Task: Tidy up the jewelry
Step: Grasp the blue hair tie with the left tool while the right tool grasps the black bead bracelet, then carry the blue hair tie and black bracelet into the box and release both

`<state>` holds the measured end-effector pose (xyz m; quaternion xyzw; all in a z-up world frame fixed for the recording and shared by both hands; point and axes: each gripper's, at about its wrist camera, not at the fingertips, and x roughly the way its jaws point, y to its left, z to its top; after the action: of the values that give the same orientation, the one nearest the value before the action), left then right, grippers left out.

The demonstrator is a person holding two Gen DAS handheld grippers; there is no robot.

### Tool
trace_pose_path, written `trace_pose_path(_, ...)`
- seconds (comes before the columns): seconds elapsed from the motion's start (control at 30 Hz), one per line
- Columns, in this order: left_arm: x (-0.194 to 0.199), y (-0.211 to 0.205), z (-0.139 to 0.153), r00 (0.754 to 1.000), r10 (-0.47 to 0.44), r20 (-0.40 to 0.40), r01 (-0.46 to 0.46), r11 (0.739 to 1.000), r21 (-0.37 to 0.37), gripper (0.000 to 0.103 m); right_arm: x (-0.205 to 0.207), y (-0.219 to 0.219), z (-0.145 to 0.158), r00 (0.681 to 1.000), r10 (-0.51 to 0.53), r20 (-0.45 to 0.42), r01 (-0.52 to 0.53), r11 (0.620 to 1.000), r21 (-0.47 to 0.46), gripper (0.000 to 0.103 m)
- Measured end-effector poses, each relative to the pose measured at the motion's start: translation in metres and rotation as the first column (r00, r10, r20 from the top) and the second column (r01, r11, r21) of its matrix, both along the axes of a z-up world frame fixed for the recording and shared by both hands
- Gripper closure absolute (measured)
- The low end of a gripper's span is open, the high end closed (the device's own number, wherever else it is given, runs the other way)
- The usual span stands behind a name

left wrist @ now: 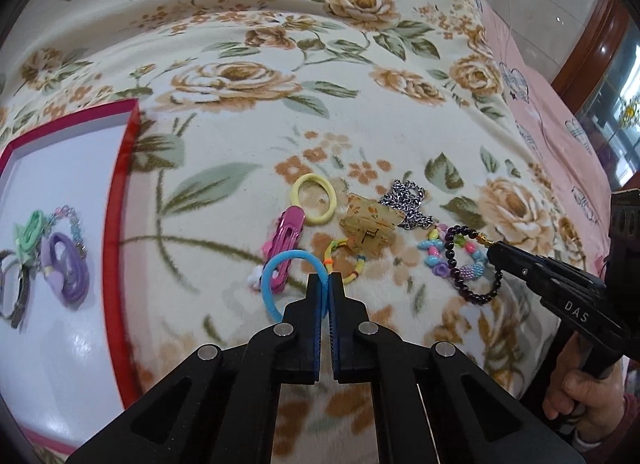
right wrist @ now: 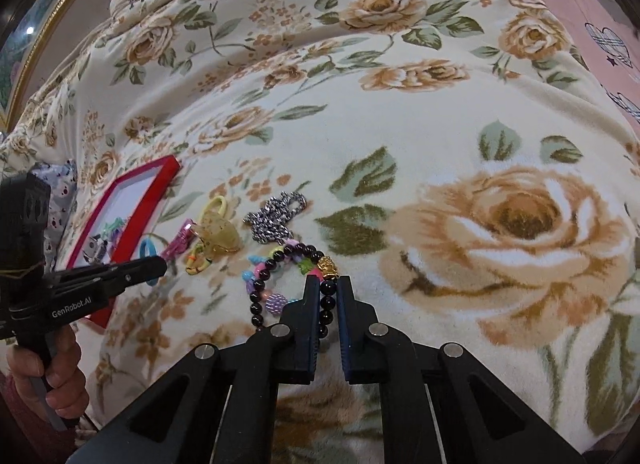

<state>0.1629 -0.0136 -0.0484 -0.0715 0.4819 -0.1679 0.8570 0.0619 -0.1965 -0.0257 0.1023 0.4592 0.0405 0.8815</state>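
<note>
Lying at far left on the floral blanket [left wrist: 248, 136]: a red-rimmed box [left wrist: 120, 200] already holding a mint scrunchie [left wrist: 30, 230], a purple hair tie [left wrist: 68, 264] and a pastel bead bracelet [left wrist: 72, 220]. Pinching shut on the blue hair tie [left wrist: 276, 276] just right of the box: the left gripper [left wrist: 329, 278], band squeezed between its pads. Resting beside that tie, touching one another in a loose cluster: pink hair clip [left wrist: 286, 240], yellow hair tie [left wrist: 313, 198], amber claw clip [left wrist: 370, 230], striped elastic [left wrist: 346, 264], silver chain [left wrist: 408, 202], colourful bead bracelet [left wrist: 436, 252]. Clamping at far right onto the dark bead bracelet [right wrist: 280, 268], next to its gold charm [right wrist: 328, 267]: the right gripper [right wrist: 329, 282], beads caught between closed fingers.
</note>
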Motion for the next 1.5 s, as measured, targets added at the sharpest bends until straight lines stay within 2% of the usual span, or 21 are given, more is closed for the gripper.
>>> trace_pose_path(0.17,-0.015,0.013,0.010,1.000,0.020,0.010,-0.020,1.000,-0.018,0.101,-0.003,0.008,0.017,0.999,0.024,0.041,-0.023,0.999,-0.025,0.095)
trace_pose_path(0.4,-0.035,0.036,0.030,0.998,0.045,0.048,-0.042,0.998,-0.052,0.101,-0.004,0.025,0.045,0.993,0.065,0.104,-0.065,0.998,0.002,0.095)
trace_pose_path(0.7,-0.065,0.082,0.049,0.988,0.125,0.088,-0.117,0.989,-0.087,0.101,0.000,0.066,0.063,0.978,0.157,0.141,-0.163,0.986,0.036,0.095)
trace_pose_path(1.07,-0.097,0.132,0.054,0.967,0.240,0.084,-0.234,0.969,-0.075,0.101,0.009,0.120,0.059,0.954,0.270,0.133,-0.279,0.958,0.059,0.095)
trace_pose_path(1.5,-0.112,0.175,0.053,0.936,0.344,0.073,-0.339,0.938,-0.072,0.101,0.027,0.178,0.051,0.921,0.371,0.119,-0.386,0.910,0.152,0.095)
